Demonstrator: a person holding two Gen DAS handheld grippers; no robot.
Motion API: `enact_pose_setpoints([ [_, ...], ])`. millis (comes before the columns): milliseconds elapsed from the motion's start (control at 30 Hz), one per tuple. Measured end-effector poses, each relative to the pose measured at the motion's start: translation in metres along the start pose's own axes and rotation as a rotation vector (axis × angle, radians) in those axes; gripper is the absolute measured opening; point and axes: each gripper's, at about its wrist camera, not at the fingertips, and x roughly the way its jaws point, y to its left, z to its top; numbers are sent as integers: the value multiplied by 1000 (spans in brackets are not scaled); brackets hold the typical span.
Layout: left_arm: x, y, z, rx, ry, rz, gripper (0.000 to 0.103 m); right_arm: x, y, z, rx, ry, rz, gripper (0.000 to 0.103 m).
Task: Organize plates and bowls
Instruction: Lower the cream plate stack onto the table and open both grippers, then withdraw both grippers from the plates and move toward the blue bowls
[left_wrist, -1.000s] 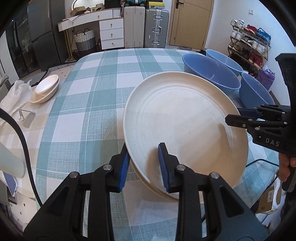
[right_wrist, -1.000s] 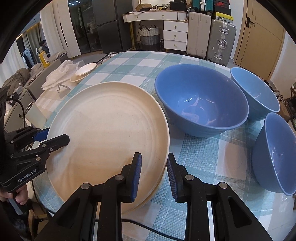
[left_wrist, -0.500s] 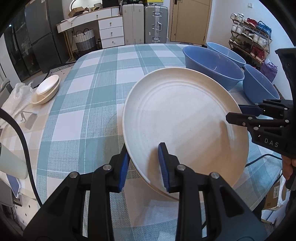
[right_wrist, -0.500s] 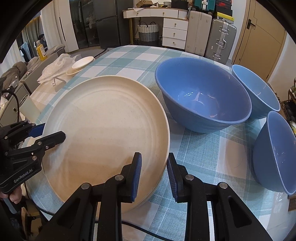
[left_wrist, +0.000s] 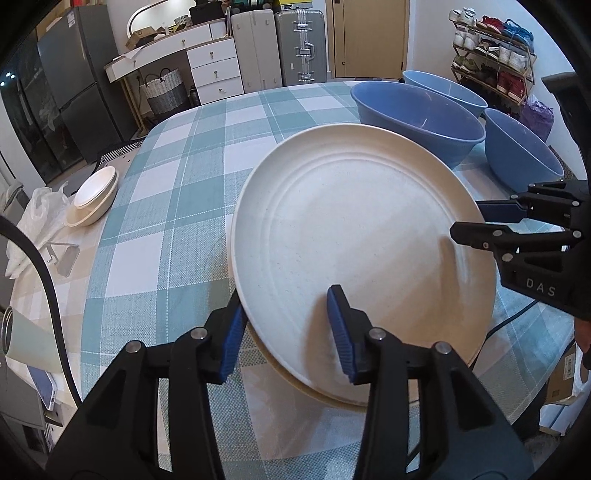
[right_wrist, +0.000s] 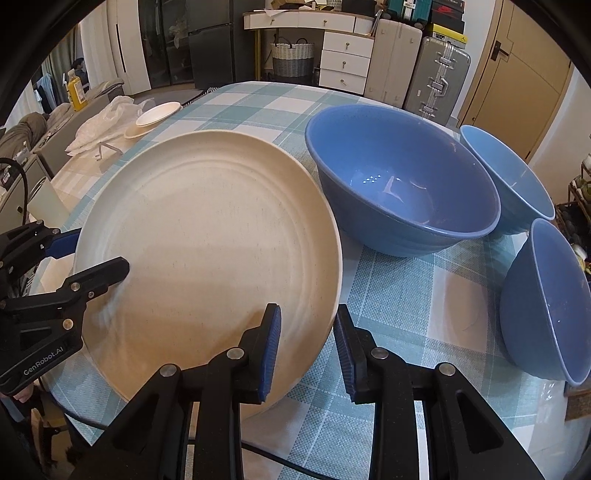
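While your 2 grippers straddle opposite edges of the large cream plate (left_wrist: 354, 236), here is the stock on the table.

Item 1: large cream plate (right_wrist: 207, 240), tilted, lying on a 2nd cream plate (left_wrist: 295, 380) whose rim shows beneath its near edge. Both sit on the teal-and-white checked tablecloth (left_wrist: 155, 236).

Item 2: your left gripper (left_wrist: 286, 328). Its blue-padded fingers are spread, 1 above the plate's face, 1 outside the rim; whether the pads touch the plate, you cannot tell.

Item 3: your right gripper (right_wrist: 306, 347). Fingers spread, with the plate's rim running between them; the left pad sits over the plate, the right over the cloth. Contact cannot be confirmed here either.

Item 4: 3 blue bowls. The largest blue bowl (right_wrist: 402, 177) stands upright just beside the plate's far-right edge. A 2nd blue bowl (right_wrist: 509, 177) leans behind it, and a 3rd blue bowl (right_wrist: 546, 299) is tipped on its side nearer to you on the right.

Item 5: small cream dishes (left_wrist: 94, 195), stacked, well apart from the plates at the table's left edge, next to a white plastic bag (left_wrist: 37, 218).

Item 6: room background: white drawers (left_wrist: 214, 70), 2 suitcases (left_wrist: 277, 48), a shoe rack (left_wrist: 491, 48).
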Motion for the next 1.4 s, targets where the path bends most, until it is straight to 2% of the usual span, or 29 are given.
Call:
enact_pose_setpoints([
  [300, 2, -2, 2, 9, 5, -4, 46, 1, 2, -3, -2, 10, -14, 30],
  [633, 10, 14, -4, -36, 40, -13, 50, 2, 6, -6, -2, 13, 9, 30],
  [867, 19, 18, -6, -64, 47, -34, 57, 3, 4, -6, 3, 18, 19, 32],
  [1067, 23, 16, -4, -56, 42, -38, 62, 0, 2, -7, 10, 12, 24, 40],
  [1133, 24, 15, -3, -55, 42, -41, 62, -1, 1, -7, 14, 8, 25, 46],
  [1267, 23, 14, -1, -52, 46, -57, 64, -5, -1, -6, 19, 2, 23, 49],
  [1367, 16, 16, 1, -67, 29, -87, 73, -11, -3, -5, 22, -11, 30, 57],
  [1400, 12, 17, 3, -75, 17, -102, 74, -13, -4, -5, 25, -17, 35, 64],
])
